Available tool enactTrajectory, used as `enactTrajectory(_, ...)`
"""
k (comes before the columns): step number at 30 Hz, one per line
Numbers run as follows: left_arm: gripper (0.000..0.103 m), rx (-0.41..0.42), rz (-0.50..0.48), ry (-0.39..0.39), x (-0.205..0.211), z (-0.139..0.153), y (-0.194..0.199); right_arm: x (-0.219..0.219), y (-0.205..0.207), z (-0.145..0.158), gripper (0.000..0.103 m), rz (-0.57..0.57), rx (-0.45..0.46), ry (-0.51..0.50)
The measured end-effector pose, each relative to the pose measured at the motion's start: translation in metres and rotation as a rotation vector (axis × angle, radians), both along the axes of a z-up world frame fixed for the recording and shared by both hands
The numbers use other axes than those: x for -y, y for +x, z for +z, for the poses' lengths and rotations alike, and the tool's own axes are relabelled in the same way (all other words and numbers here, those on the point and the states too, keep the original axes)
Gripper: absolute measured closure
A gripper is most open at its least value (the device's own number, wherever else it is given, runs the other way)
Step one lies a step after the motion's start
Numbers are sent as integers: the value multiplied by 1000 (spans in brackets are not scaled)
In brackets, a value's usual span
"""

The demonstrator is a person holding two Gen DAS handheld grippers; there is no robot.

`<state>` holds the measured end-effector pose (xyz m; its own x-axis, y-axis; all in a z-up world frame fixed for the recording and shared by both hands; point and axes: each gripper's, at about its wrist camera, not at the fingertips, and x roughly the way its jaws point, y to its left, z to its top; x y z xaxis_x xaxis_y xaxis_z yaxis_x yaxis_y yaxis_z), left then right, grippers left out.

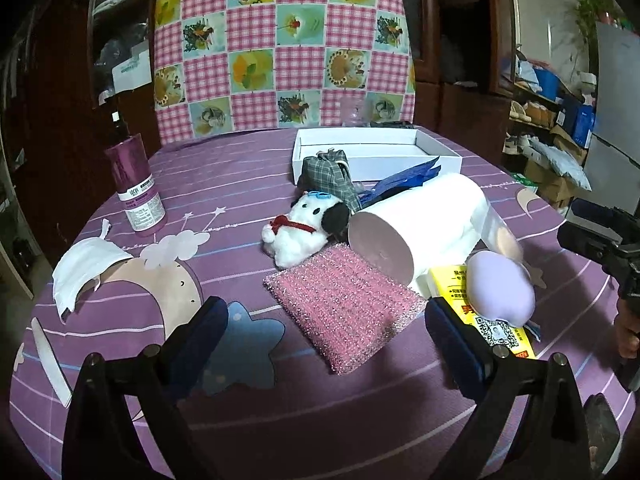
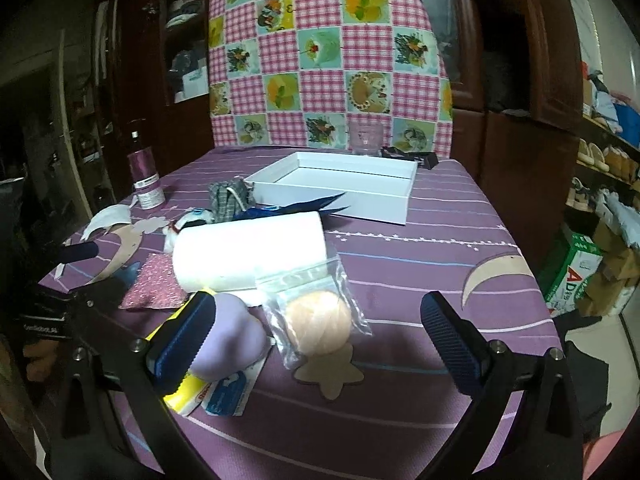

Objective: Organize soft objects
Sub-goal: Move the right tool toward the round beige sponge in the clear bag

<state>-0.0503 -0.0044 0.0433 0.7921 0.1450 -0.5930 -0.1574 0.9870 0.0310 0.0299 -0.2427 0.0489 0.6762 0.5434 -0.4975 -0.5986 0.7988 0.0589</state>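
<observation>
White and bare, the box (image 2: 332, 188) waits at the counter's far side while our left gripper (image 1: 326, 330) and right gripper (image 2: 316, 334) hover, jaws released, over the unsorted plush dog (image 1: 304, 228), sponge (image 1: 344, 308) and puff (image 2: 230, 332).

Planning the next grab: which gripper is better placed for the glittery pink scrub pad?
Left. The glittery pink scrub pad lies directly ahead between the open left gripper fingers. The right gripper faces the bagged peach ball instead, pad off to its left.

A purple spray bottle (image 1: 138, 192) stands on the purple tablecloth (image 1: 224, 184). Behind the table hangs a pink checked cloth (image 1: 280, 40). Shoes (image 2: 600, 158) fill the right-side shelves.
</observation>
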Motion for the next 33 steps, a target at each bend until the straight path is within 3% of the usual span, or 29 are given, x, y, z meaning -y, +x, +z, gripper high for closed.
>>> enactTrajectory(6, 3, -1, 0, -1, 0, 0, -1, -7, -3, -2, 1, -17, 15, -69)
enactTrajectory(18, 3, 8, -5, -1, 1, 2, -1, -8, 0, -4, 1, -26, 2, -70)
enactTrajectory(33, 3, 29, -86, -25, 7, 4, -3, -6, 3, -6, 1, -34, -26, -67)
